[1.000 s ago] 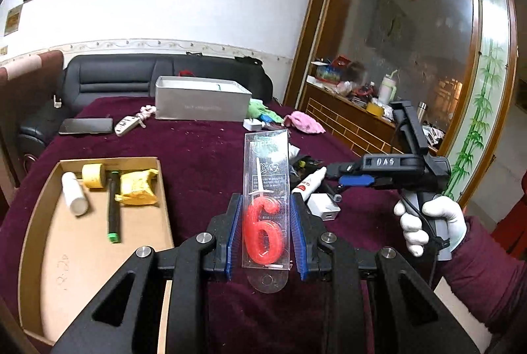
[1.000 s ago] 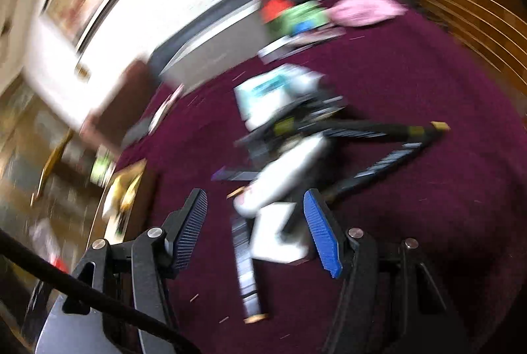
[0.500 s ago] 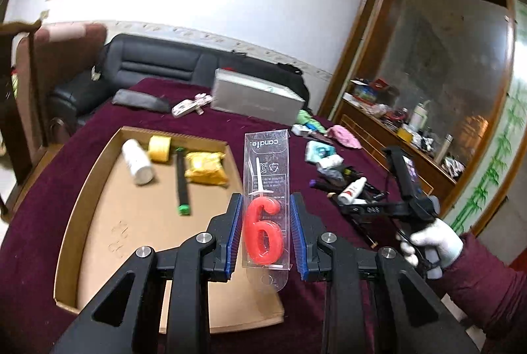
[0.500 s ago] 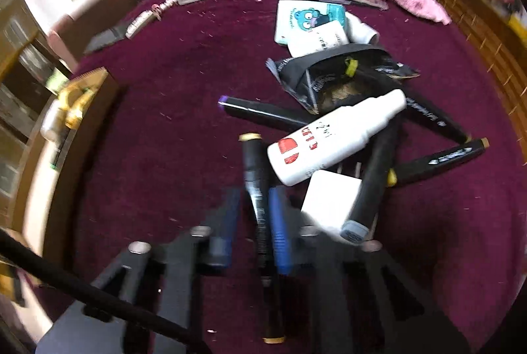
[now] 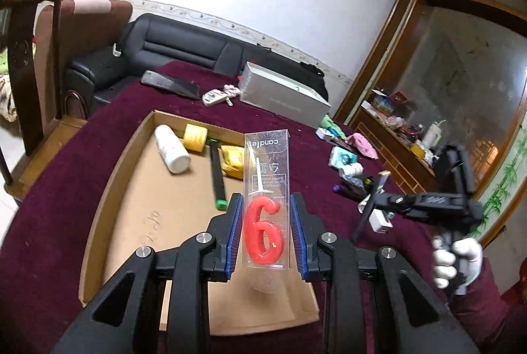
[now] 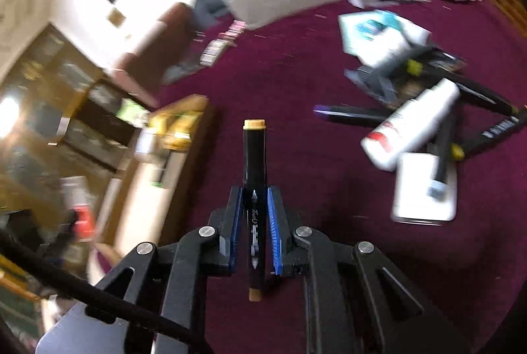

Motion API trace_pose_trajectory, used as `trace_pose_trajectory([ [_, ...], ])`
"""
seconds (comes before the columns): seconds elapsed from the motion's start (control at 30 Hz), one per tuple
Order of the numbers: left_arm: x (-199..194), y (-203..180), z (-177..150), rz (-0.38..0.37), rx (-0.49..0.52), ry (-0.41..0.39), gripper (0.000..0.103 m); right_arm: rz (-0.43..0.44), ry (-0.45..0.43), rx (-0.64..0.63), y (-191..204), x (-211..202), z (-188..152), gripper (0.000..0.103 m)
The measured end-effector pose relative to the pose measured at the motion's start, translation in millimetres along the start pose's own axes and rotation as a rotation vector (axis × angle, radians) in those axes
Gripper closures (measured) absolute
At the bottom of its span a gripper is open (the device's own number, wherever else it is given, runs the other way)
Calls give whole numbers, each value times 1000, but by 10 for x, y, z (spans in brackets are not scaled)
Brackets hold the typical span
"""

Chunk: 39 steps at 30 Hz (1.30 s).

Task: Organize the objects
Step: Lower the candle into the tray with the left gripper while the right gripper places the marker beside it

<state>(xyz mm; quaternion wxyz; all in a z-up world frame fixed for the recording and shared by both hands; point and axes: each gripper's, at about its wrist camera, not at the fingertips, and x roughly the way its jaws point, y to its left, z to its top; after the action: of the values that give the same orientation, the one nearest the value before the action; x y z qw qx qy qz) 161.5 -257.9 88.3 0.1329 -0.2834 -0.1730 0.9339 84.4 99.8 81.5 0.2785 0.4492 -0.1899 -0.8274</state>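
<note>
The left hand-held gripper is clamping a clear pack holding a red "6" candle, its blue pads pressing the pack's two long edges, and the pack is standing upright above the near part of the cardboard tray. That tray is sitting on the desk with its maroon cover and is already holding a white bottle, a yellow tape roll, a black marker with a green end and a yellow packet, all lying at its far end.

The right hand-held gripper is gripping a black marker with an orange cap by its middle (the cap is pointing away from the camera), lifted clear of the cloth. In the left wrist view a white-gloved hand is holding that gripper to the right of the tray.

To the right, a heap is lying on the desk: a white spray bottle, a white charger block and several more dark markers, touching and crossing one another.
</note>
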Motion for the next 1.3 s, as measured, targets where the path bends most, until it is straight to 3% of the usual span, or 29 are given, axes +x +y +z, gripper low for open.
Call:
trace_pose_trajectory([
  [0.17,85,60,109,68,33,16,79,137,21,-62,546,130,66,91],
  [0.37,231,173,170,110,54,58,79,154,68,-173,1069,443,101,95],
  [0.5,506,302,192,137,55,157,79,105,150,-205,1264,857,113,95],
  [0.63,804,448,213,146,12,259,79,68,215,-173,1201,1249,93,95],
  [0.9,1054,606,208,145,-60,311,77,4,189,-116,983,1290,160,93],
  [1.0,1106,648,207,136,-93,322,61,-5,164,-108,936,1225,185,93],
  [1.13,1058,682,212,103,-139,314,58,-6,146,-85,847,1164,225,90],
  [1.3,763,669,209,61,-206,212,58,84,194,-40,839,1223,211,86],
])
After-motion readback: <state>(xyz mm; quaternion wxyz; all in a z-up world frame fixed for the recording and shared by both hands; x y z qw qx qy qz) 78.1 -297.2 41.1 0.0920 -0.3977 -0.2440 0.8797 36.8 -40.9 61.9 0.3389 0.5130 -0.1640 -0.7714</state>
